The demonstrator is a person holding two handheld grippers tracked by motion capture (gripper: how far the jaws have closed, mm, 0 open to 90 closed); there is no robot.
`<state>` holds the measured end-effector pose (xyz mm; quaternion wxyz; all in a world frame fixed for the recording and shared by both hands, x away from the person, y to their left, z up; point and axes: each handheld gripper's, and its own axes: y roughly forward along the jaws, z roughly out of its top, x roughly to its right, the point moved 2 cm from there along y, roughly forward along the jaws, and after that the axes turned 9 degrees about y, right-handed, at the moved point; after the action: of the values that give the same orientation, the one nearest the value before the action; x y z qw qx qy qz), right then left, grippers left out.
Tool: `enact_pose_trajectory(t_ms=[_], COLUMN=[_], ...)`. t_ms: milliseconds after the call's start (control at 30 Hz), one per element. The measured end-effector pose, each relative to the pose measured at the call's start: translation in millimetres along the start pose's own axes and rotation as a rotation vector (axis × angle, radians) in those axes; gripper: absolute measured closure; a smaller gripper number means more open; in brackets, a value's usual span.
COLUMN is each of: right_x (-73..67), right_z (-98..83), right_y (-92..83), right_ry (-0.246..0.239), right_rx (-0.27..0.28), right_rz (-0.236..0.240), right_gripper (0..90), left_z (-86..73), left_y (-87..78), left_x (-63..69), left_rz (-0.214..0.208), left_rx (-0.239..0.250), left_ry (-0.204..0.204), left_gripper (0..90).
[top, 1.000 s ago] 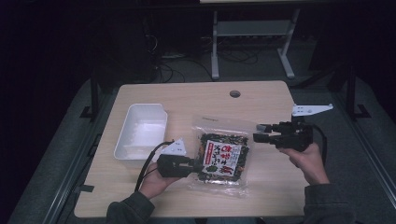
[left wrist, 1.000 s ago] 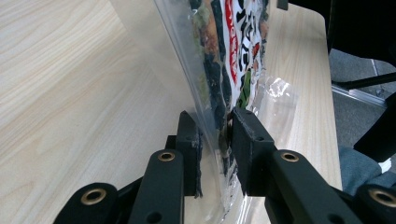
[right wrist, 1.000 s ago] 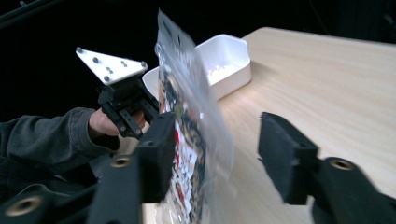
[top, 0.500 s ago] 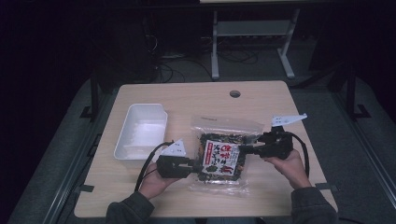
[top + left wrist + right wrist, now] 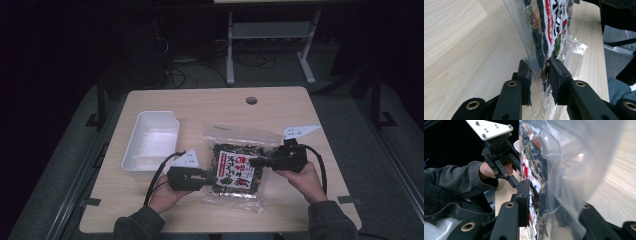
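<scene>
I have the bag (image 5: 235, 167) lying flat in the lower middle of the high view, on the table (image 5: 300, 107), with the white tray (image 5: 152, 140) well apart at centre left. It is a clear plastic pouch with a dark printed pack inside.

My left gripper (image 5: 207, 179) is clamped on the bag's left edge; in the left gripper view its jaws stand narrow, with the film and the pack's edge pinched between the pads (image 5: 525, 75).

My right gripper (image 5: 255, 162) reaches in from the right, over the bag's middle right. Its jaws have just been closing, and in the right gripper view the bag (image 5: 554, 165) runs up between them. The near jaw lies against the printed face; the far jaw is veiled by the film, so I cannot tell for sure that both pads press yet, though it looks like a grip.

To do this well, I would finish the right-hand closure before pulling on anything, and take only the outer film, not the pack within. Both grips should sit close to the edge I mean to work, so the plastic goes taut instead of bunching. The left gripper should stay as the anchor while the right does the moving. The film is slippery and glossy; I would pull slowly and watch for it sliding out of the pads.
</scene>
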<state>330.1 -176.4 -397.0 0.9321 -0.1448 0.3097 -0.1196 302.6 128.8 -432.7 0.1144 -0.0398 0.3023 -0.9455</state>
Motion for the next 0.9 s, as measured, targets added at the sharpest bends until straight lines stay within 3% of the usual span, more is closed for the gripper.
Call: enact_pose_trajectory(t_ms=[133, 367, 600, 767, 900], right_x=[-3.0, -8.4, -16.8, -17.2, -18.8], right_z=[-0.3, 0.2, 1.6, 0.9, 2.7], right_y=[-1.0, -2.3, -17.9, -28.0, -36.9], right_ry=[0.004, -0.006, 0.003, 0.017, 0.022], right_rx=[0.002, 0.012, 0.049, 0.081, 0.106], right_rz=[0.031, 0.026, -0.027, -0.054, -0.103], right_gripper=[73.4, 74.3, 74.5, 74.5, 74.5], left_z=[-0.7, -0.4, -1.9, -2.6, -4.4], left_y=[-0.6, -1.7, -1.8, -3.2, -6.1], left_x=[-1.9, -1.3, 0.6, 2.9, 3.8], left_rz=[0.014, 0.041, 0.081, 0.106, 0.113], left_rx=[-0.007, -0.012, -0.051, -0.074, -0.082], left_ry=[-0.005, -0.003, 0.009, 0.017, 0.014], left_gripper=[66.6, 56.7, 45.4, 42.4, 40.8])
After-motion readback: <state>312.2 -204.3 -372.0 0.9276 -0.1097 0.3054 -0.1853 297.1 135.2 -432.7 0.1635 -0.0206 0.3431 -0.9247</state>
